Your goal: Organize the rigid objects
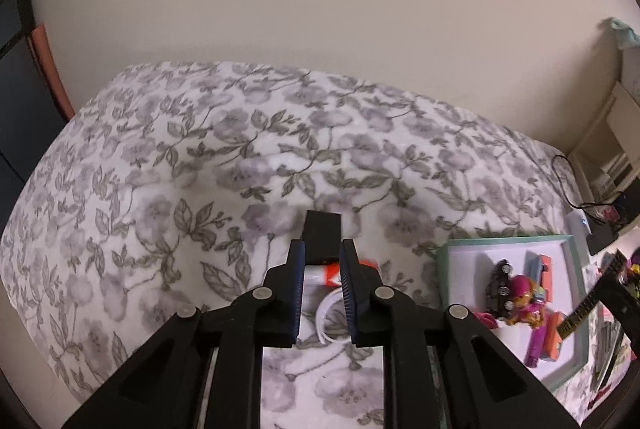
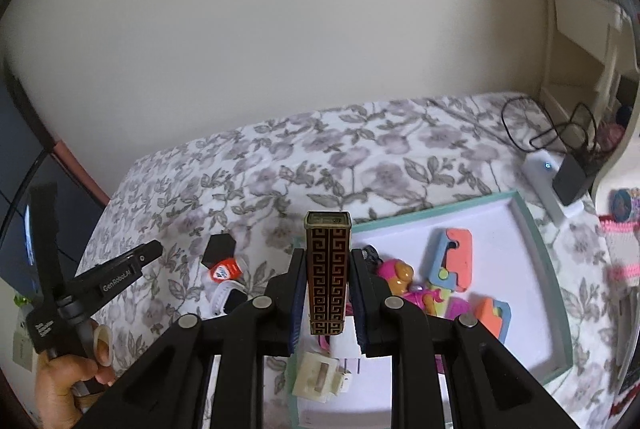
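So both grippers are up off the bed right now, each with something clamped. The right gripper (image 2: 328,293) has its jaws closed on a tall narrow box with a gold key pattern (image 2: 328,269), held upright, top end poking out past the fingertips. It hangs over the near left corner of the mint-rimmed tray (image 2: 538,225), which sits on the floral bedspread (image 1: 240,157).

The left gripper (image 1: 322,269) is pinched on a small black block (image 1: 322,235) that sticks out beyond its pads. Right below it on the bedspread are an orange and white pack (image 1: 330,273) and a white ring-shaped thing (image 1: 326,313); can't tell exactly what the ring is.

Inside the tray: a pink figure (image 2: 396,275), a couple of orange and blue foam pieces (image 2: 454,257), and a cream block (image 2: 320,375) near the front edge. The far half of the tray floor is bare, so there's room there.

The bedspread to the left and toward the wall is wide open. Tighter on the right: a white charger (image 2: 546,181) and a black adapter (image 2: 572,177) with cables sit just past the tray's far corner, with cream furniture (image 2: 580,41) behind.
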A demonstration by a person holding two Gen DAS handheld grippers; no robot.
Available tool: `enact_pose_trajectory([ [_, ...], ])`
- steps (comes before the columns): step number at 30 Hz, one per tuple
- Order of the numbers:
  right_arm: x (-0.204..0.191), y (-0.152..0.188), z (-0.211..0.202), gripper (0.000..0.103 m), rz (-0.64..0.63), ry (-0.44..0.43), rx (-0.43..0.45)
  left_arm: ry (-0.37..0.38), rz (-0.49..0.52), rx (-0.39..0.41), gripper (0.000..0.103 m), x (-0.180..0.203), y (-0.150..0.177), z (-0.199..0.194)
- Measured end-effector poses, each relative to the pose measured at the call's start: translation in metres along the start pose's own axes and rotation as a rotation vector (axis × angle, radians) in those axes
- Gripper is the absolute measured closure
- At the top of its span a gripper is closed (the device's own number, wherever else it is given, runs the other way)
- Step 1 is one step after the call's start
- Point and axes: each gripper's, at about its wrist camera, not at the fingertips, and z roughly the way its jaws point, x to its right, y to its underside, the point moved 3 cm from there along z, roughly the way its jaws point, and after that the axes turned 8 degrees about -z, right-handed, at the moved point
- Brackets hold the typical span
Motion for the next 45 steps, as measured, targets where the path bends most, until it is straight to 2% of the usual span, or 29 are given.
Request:
enact_pose_trajectory([
  [3,0.004,0.006,0.012,0.081,0.018,-0.002,-0.039,0.011,-0.028,-0.053,0.084,-0.007,0.005,0.021],
  [4,0.005,0.008,0.015,0.081,0.02,0.001,-0.05,0.013,-0.034,-0.073,0.08,-0.008,0.007,0.027],
  [7,0.009,0.011,0.018,0.081,0.024,0.012,-0.065,0.03,-0.057,-0.127,0.052,-0.009,0.015,0.046],
  [9,0.011,0.011,0.019,0.081,0.029,0.009,-0.067,0.033,-0.053,-0.149,0.045,-0.006,0.019,0.056],
  [11,0.011,0.01,0.019,0.081,0.029,0.009,-0.067,0.033,-0.039,-0.159,0.032,-0.003,0.021,0.065],
  [14,0.011,0.009,0.021,0.081,0.03,0.011,-0.069,0.046,-0.001,-0.17,0.022,0.005,0.023,0.075],
  [19,0.014,0.01,0.026,0.081,0.036,0.011,-0.083,0.013,0.081,-0.188,0.018,0.015,0.027,0.091],
  [25,0.019,0.01,0.029,0.081,0.048,0.01,-0.093,-0.027,0.141,-0.195,0.017,0.021,0.033,0.107],
  [30,0.022,0.011,0.032,0.081,0.06,0.015,-0.1,-0.021,0.138,-0.174,0.018,0.02,0.031,0.111],
  [31,0.023,0.011,0.032,0.081,0.062,0.017,-0.102,-0.017,0.142,-0.173,0.021,0.02,0.031,0.111],
  [32,0.023,0.011,0.033,0.081,0.063,0.018,-0.103,-0.012,0.147,-0.173,0.026,0.021,0.032,0.111],
  [36,0.024,0.012,0.033,0.081,0.064,0.022,-0.105,-0.02,0.179,-0.175,0.026,0.025,0.031,0.109],
  [39,0.026,0.012,0.033,0.081,0.065,0.022,-0.103,-0.018,0.162,-0.181,0.026,0.025,0.028,0.103],
  [45,0.031,0.01,0.027,0.081,0.075,0.032,-0.091,0.023,0.166,-0.109,0.026,0.04,0.013,0.068],
])
